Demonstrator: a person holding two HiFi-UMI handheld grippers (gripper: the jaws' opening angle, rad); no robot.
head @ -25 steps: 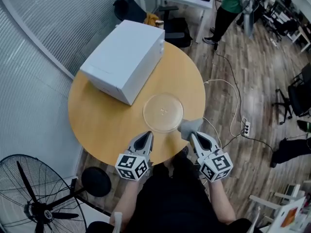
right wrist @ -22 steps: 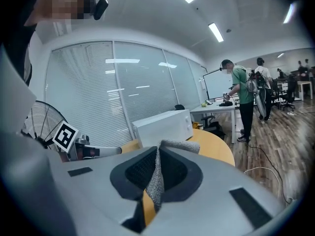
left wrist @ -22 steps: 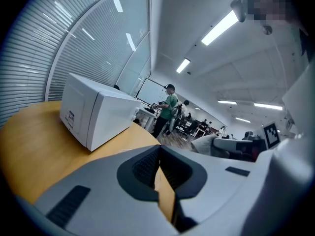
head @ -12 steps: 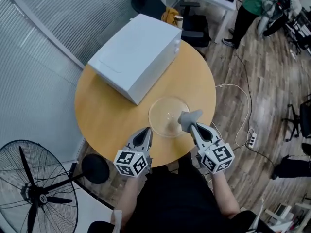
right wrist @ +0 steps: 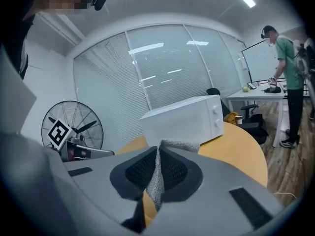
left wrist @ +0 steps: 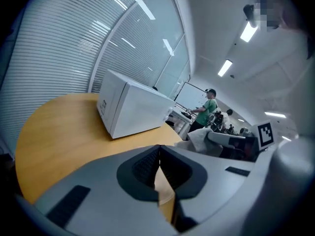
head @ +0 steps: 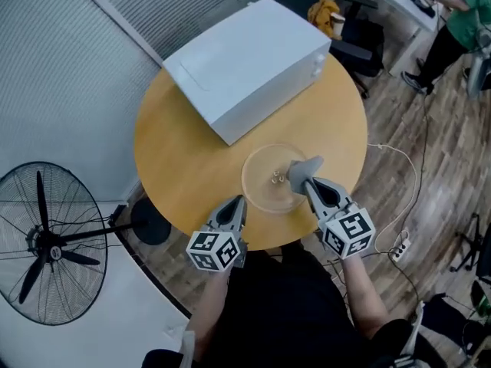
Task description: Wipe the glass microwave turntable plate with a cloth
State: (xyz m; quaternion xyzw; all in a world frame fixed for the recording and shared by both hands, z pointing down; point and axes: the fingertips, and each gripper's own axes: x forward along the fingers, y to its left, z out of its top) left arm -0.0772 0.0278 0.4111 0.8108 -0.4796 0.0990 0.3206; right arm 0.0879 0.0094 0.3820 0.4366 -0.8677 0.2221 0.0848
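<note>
Here, grips a grey cloth tight between the fingers of the right gripper, with a crumpled tuft poking out past the tips. Holds that cloth over the right part of the clear glass turntable plate; cannot tell whether pressing on the glass or hanging just above it. Carries nothing in the left gripper, its fingers pressed fully together and pointing at the plate's near left rim, close beside it over the bench edge. Finds the plate lying flat on the round wooden bench, toward the near side, in front of the white microwave and apart from it. Shows also a standing fan on the floor at left and a person in a green top beside a desk at the back.
</note>
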